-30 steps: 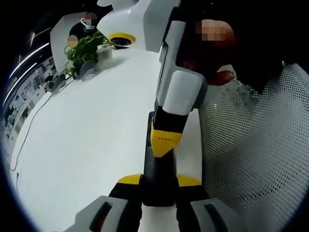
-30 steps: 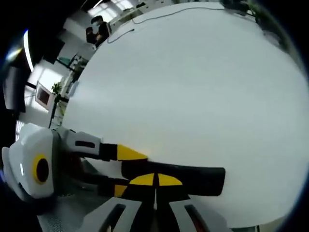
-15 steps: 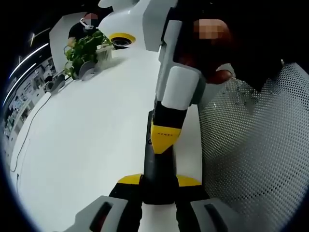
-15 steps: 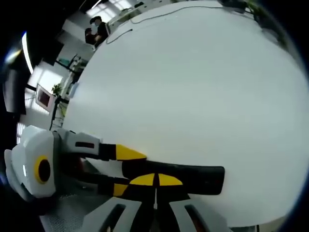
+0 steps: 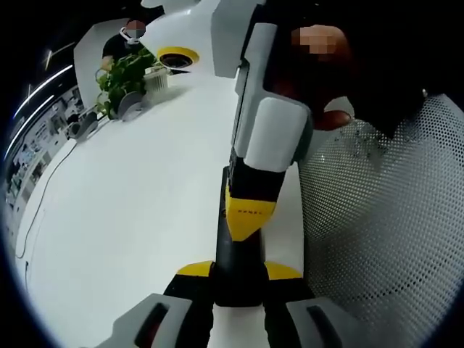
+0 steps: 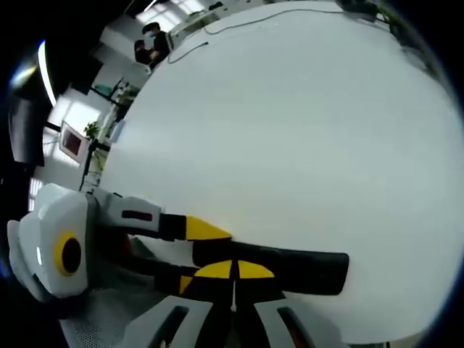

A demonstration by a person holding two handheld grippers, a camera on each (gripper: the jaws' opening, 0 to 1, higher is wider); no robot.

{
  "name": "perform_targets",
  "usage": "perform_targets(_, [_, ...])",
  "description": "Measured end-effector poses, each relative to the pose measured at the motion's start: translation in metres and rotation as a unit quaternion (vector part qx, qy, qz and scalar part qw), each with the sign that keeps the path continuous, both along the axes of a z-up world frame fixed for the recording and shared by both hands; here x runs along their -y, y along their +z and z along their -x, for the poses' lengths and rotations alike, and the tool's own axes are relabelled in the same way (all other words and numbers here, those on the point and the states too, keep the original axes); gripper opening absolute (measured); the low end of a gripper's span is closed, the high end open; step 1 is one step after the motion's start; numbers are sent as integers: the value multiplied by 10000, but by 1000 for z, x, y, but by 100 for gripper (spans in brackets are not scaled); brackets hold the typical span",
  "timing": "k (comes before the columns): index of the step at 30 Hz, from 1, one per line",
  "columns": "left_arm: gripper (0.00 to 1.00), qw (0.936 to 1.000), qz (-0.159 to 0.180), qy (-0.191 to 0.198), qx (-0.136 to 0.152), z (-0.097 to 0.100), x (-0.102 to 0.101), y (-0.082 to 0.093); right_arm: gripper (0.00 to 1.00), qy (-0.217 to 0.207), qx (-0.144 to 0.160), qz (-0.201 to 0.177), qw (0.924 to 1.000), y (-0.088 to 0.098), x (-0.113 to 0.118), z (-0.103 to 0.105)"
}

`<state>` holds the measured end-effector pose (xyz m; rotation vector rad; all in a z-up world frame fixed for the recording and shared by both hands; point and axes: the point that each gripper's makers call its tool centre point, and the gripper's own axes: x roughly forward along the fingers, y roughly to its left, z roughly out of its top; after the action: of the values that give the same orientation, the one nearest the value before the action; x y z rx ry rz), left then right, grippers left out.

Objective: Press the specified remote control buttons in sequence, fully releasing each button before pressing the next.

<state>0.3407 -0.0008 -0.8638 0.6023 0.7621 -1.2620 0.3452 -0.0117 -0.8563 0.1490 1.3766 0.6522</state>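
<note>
A black remote (image 5: 239, 257) lies lengthwise between my left gripper's (image 5: 238, 272) yellow-tipped jaws, which are shut on its near end. From above, my right gripper (image 5: 249, 217) reaches in, its jaws shut, with its yellow tip resting on the remote's upper face. In the right gripper view the same remote (image 6: 297, 264) stretches to the right over the white table (image 6: 290, 130). My right gripper (image 6: 233, 270) has its yellow tips pressed together on top of it. The left gripper (image 6: 194, 255) comes in from the left and clamps the remote's end.
A potted plant (image 5: 125, 76) stands at the table's far end, and a thin cable (image 5: 43, 196) runs along the left side. A mesh chair back (image 5: 384, 232) is close on the right. A person (image 6: 154, 43) sits at a far desk.
The right gripper's tip drew back slightly along the remote, then came down on it again. The left gripper has kept its hold on the remote.
</note>
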Motion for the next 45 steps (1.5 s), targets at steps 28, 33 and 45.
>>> perform_targets(28, [25,10000,32,32,20,0,2,0,0,-241,455,-55,9987,9,-4,-12])
perform_targets(33, [25,10000,-12,40,18,0,3,0,0,-744,812,-530,9925,38,-1,-27])
perform_targets(45, [25,9994,-243,261,-48,-1,4,-1,0,-1341,3190,-134,9381,122,56,-65])
